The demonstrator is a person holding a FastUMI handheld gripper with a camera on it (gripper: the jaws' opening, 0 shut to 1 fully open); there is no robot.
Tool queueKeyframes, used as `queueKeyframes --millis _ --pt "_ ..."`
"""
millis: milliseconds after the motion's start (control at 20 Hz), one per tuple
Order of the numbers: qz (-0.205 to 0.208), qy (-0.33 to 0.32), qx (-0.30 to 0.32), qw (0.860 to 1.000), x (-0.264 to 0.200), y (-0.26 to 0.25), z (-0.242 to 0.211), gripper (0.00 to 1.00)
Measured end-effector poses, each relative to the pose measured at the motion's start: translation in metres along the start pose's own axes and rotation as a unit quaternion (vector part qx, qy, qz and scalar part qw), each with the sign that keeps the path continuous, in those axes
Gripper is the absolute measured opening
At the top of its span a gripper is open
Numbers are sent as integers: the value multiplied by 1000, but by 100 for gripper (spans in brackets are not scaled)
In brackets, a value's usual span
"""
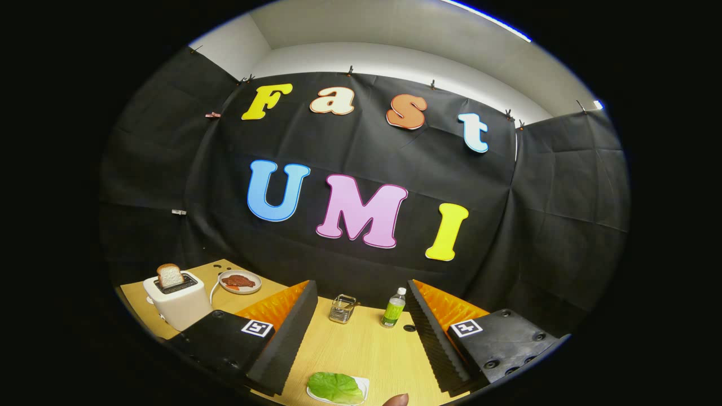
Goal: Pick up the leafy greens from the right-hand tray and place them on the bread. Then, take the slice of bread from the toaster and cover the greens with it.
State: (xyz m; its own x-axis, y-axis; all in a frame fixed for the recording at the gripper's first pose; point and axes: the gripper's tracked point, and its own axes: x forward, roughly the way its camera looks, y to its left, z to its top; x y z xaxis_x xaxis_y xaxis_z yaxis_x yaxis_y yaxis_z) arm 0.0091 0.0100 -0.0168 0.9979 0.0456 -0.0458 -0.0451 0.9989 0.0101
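Gripper view has the leafy greens (pixel 335 387) lying on a small white tray (pixel 364 385) on the wooden table (pixel 361 344), low between the two fingers and untouched. The gripper (pixel 361 338) is spread wide and holds nothing, so the first step, picking up the greens, looks barely begun; next it likely must tip down and close on the leaf. A fingertip (pixel 396 400) sits just beside the tray. Beyond the fingers stand a wire holder (pixel 342 308) and a green bottle (pixel 393 308). Farther left, a bread slice (pixel 170 276) stands in the white toaster (pixel 177 301), near a plate (pixel 240 282) of reddish food.
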Motion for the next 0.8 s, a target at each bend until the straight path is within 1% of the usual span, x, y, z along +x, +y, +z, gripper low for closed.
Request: queueKeyframes --millis 100,200,350,500,600,800 --pt "13 17 -1 1000 4 3 -10 98" --pt "30 51 -7 998 7 5 -29 98" --pt "77 118 -8 990 7 19 -67 98" --pt "102 196 -15 975 5 23 -125 98" --pt "111 235 -7 965 3 26 -160 98" --pt "124 317 -26 940 1 26 -242 97"
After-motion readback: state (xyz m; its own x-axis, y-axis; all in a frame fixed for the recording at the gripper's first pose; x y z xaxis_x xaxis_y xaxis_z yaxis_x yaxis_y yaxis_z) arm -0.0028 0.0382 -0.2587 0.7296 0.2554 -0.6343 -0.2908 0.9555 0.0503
